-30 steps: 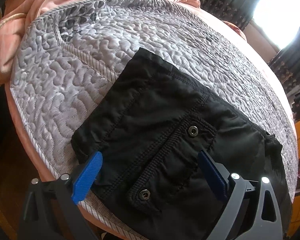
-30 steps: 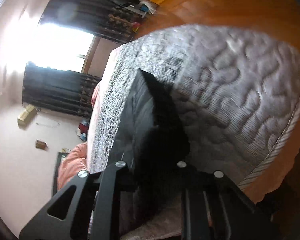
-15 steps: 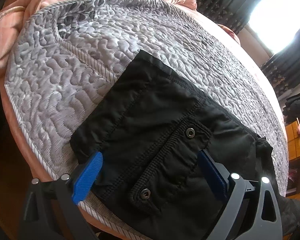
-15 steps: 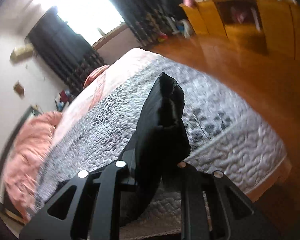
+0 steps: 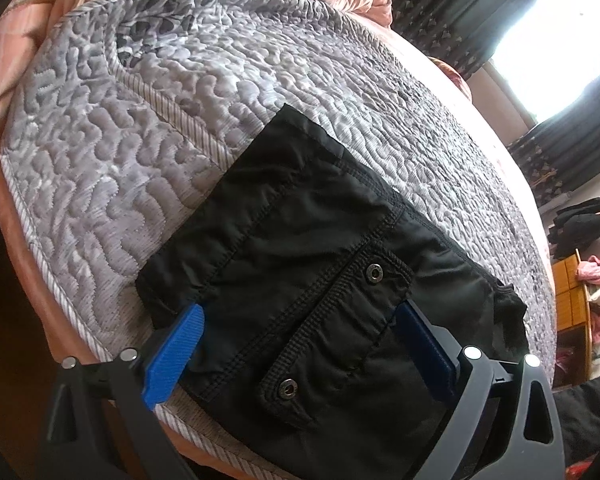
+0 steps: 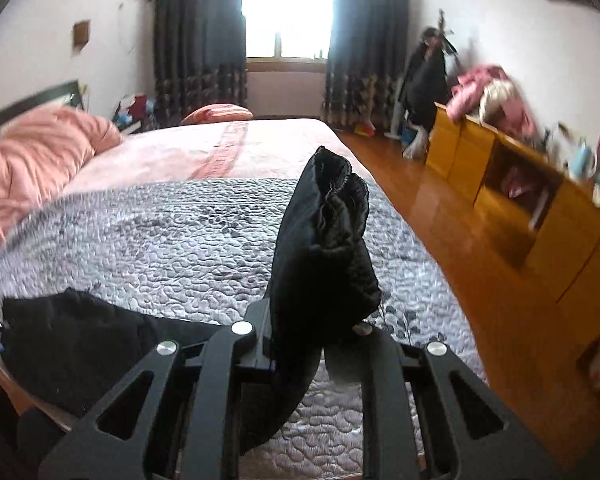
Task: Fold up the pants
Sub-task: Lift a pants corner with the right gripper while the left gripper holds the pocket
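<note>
Pants: black, thin woven pants [image 5: 308, 264] with stitched seams and a flap pocket carrying two metal snap buttons [image 5: 374, 272]; they lie flat near the edge of the bed, on the grey quilted bedspread [image 5: 120, 168].
Lifted part: one bunched end of the pants [image 6: 324, 248] stands up above the quilt in the right wrist view, while the rest lies dark and low at the left of that view.
Left gripper [image 5: 300, 344]: black frame with blue ribbed pads [image 5: 176, 348]; fingers spread wide, one at each side of the pocket area, low over the cloth; whether the pads touch it I cannot tell.
Right gripper [image 6: 316, 328]: black fingers pressed together, pinching the bunched end.
Surroundings: pink blanket [image 6: 40, 148] at the head of the bed, dark curtains [image 6: 200, 32] beside a bright window, yellow wooden cabinet [image 6: 512, 184] along an orange wood floor [image 6: 440, 216].
</note>
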`<action>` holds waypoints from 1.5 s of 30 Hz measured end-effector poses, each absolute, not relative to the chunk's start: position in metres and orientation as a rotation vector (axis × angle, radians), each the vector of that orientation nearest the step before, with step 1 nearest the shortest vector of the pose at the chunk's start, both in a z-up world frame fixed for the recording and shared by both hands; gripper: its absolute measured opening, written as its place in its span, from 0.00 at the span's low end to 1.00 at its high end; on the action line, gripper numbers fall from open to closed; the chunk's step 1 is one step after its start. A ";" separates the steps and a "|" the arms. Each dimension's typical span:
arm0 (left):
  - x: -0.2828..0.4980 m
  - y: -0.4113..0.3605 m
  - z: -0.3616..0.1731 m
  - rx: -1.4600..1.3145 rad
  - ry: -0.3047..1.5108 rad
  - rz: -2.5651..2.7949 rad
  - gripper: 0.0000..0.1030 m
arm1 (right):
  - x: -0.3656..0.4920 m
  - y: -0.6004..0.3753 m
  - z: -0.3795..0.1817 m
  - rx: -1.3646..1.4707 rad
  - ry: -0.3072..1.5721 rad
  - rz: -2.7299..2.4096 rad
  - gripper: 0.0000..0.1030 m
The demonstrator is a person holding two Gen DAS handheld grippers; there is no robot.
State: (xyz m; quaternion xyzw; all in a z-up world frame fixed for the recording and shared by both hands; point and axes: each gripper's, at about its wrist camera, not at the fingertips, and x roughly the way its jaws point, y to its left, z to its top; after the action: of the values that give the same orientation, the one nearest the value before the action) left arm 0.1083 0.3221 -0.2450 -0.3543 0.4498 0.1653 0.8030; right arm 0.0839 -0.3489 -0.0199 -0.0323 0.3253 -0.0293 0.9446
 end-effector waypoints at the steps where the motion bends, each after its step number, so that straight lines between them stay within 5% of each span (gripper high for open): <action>1: 0.108 0.323 -0.245 -0.765 0.961 0.352 0.95 | 0.084 -0.341 -0.018 -0.082 0.662 -0.058 0.15; 45: 0.097 0.324 -0.242 -0.816 0.935 0.289 0.96 | 0.089 -0.209 -0.013 -0.370 0.647 0.019 0.14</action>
State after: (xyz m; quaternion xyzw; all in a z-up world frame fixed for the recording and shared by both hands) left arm 0.0969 0.3238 -0.2418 -0.3809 0.4366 0.1350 0.8038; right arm 0.0892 -0.2092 -0.0131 -0.1809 0.3160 0.0094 0.9313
